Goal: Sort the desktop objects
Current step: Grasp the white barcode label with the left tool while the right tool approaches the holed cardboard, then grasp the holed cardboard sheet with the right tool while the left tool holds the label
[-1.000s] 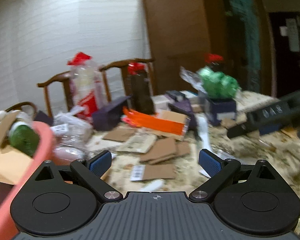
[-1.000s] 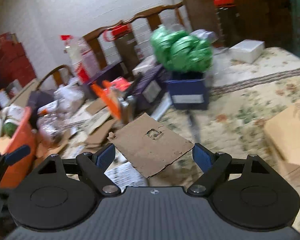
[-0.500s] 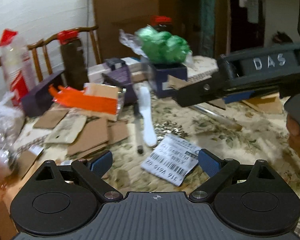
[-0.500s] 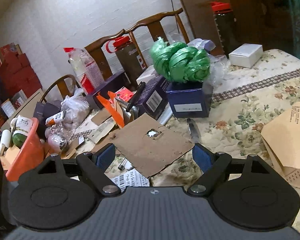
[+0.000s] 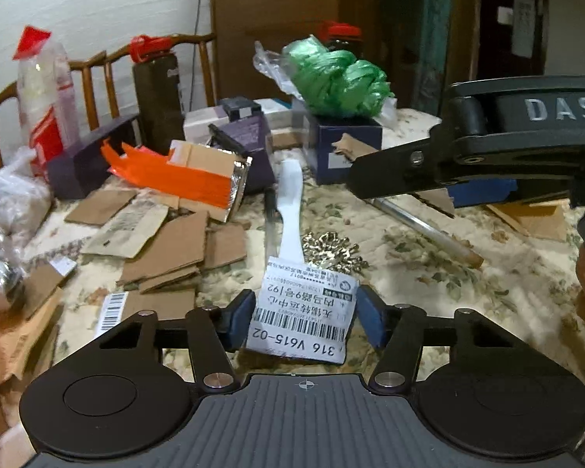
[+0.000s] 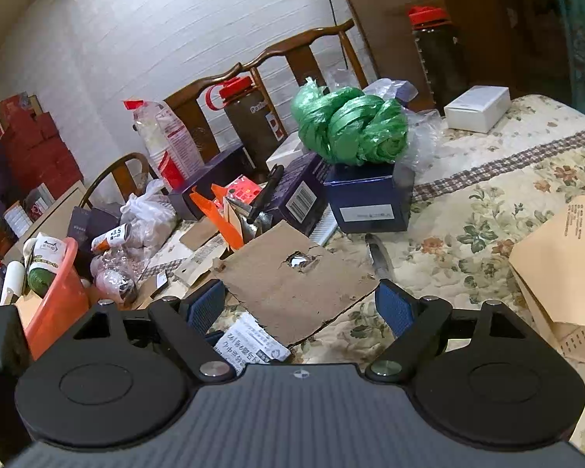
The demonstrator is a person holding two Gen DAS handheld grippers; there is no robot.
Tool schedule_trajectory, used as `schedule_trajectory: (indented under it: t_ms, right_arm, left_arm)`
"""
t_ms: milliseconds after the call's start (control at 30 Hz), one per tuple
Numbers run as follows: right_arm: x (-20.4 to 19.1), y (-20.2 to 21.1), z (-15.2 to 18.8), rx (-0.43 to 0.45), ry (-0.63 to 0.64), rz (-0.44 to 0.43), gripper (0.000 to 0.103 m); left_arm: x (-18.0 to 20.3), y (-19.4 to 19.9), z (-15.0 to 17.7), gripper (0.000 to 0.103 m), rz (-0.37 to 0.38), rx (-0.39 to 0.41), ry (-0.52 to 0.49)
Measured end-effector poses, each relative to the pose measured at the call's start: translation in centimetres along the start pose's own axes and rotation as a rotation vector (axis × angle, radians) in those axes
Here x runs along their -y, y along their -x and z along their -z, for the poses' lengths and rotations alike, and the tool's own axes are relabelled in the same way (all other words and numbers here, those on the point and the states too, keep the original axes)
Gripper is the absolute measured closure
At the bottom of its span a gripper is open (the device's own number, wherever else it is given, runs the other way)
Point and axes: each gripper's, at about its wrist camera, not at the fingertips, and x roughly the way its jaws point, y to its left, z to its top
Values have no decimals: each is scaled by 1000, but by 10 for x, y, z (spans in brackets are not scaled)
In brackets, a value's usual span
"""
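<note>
Floral-clothed bench [image 5: 409, 241] was seen crowded with unsorted cardboard scraps [image 5: 167, 249] and boxes; sorting was judged barely begun. Left gripper [image 5: 304, 318], jaws just closing, bracketed the shipping label [image 5: 302, 312], seemingly not yet pinched. Right gripper [image 6: 300, 306] was held spread above a cardboard sheet [image 6: 292, 277].

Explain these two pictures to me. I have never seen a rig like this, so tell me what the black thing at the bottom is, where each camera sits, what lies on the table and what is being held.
No robot here: a person holds a hand-held two-finger gripper in each hand, each with a camera looking along its fingers. One picture looks from the left gripper, the other from the right gripper. The flowered tablecloth is cluttered: torn brown cardboard sheet, green plastic twine bundle on a dark blue box, orange plastic basket. The left fingers have just been closing around a white printed shipping label; whether they pinch it yet is unclear. The right gripper is open, holding nothing.
</note>
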Motion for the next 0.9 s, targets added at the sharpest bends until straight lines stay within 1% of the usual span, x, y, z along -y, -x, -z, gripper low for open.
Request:
schedule_trajectory:
  t_ms: [100,200,267,333,500,567,733,833,900]
  right_arm:
    - [0,-2,2,-7,3,9,16]
    - [0,-6,3,-19,4,20,16]
    - [0,-8,4,-27,6,28,16]
    - [0,-11,5,-34,7,36,16]
    - [2,-13,6,-39,4,43,16]
    - [3,-12,5,-35,-2,40,16]
    - [5,-11,4,-32,-13,42,16]
    - [4,-10,3,-26,-13,42,16]
    - [4,-10,3,-26,-14,42,16]
  left_arm:
    - [3,2,0,47,-40,5,-25]
    - [10,2,0,47,-89,15,-77]
    - [13,1,1,47,-103,25,-104]
    - [13,1,1,48,-104,28,-105]
    - [7,6,-3,48,-95,38,-68]
    - [4,11,-6,48,-82,56,-46]
    - [-2,23,-13,48,-77,99,2]
    - [-6,26,-16,48,-61,104,36]
    - [-6,27,-16,48,-63,106,43]
